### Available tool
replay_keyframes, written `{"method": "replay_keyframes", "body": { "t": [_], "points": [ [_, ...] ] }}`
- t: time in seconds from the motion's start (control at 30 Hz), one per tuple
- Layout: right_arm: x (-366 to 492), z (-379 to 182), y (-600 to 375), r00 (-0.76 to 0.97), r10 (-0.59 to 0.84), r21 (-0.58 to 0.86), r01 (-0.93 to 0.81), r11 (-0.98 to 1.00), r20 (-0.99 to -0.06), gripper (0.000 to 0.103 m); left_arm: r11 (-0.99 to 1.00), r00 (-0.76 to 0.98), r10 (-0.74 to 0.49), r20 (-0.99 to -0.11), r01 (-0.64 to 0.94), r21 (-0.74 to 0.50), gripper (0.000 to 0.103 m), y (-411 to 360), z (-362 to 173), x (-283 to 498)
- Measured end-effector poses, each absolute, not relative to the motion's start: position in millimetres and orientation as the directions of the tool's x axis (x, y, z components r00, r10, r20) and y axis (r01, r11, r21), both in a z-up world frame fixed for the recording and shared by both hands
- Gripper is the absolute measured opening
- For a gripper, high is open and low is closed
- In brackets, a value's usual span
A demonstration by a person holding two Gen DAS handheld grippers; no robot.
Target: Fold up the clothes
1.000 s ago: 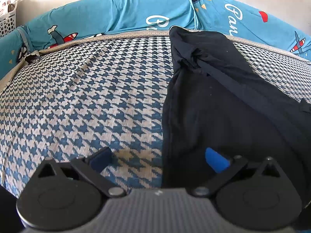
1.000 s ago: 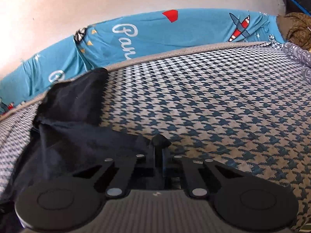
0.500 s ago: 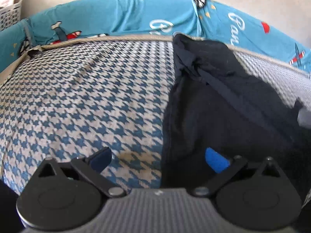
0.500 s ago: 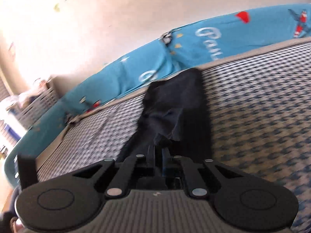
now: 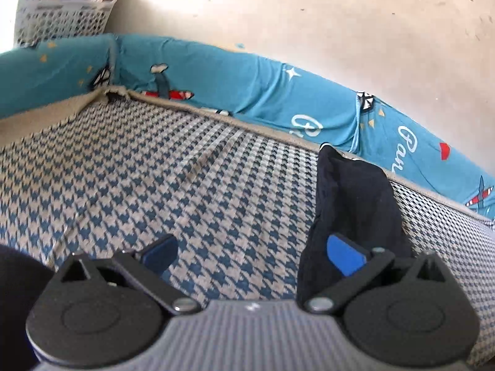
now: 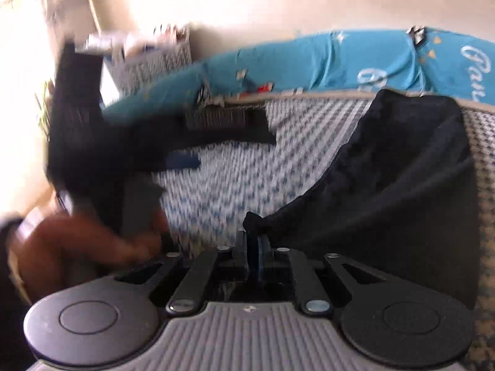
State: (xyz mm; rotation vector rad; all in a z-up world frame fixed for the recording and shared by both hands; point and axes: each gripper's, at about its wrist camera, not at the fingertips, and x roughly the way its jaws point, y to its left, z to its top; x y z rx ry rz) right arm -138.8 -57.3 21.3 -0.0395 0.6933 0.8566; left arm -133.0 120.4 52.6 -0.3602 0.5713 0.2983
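The left gripper (image 5: 252,255), jaws spread and empty, had swung left; the dark garment (image 5: 355,204) lay at its right finger on the houndstooth bed (image 5: 154,185). The right gripper (image 6: 252,249), clamped on a garment corner, had carried it leftward, probably mid-fold, where earlier it rested on the bed.

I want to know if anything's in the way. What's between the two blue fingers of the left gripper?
In the left wrist view, only bare checked mattress lies between the left gripper's fingers. The black garment sits behind the right-hand finger.
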Motion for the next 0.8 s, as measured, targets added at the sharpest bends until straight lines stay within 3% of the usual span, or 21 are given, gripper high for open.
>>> {"method": "replay_keyframes", "body": {
  "t": [0.3,0.7,0.8],
  "points": [
    [-137.1,-6.2,-55.8,0.393,0.629,0.206,-0.716,0.667,-0.671,0.014,0.909,0.780,0.158,-0.606,-0.354,-0.219,0.103,114.3,43.0,-126.5],
    [-147.5,20.6,-101.2,0.510,0.633,0.254,-0.626,0.738,-0.583,0.015,0.938,0.748,0.108,-0.655,-0.295,-0.183,0.103,99.5,28.9,-118.0],
    [-146.7,26.4,-119.2,0.596,0.557,0.229,-0.537,0.812,-0.579,0.020,0.946,0.732,0.094,-0.675,-0.277,-0.169,0.103,95.6,24.5,-114.8]
  ]
}}
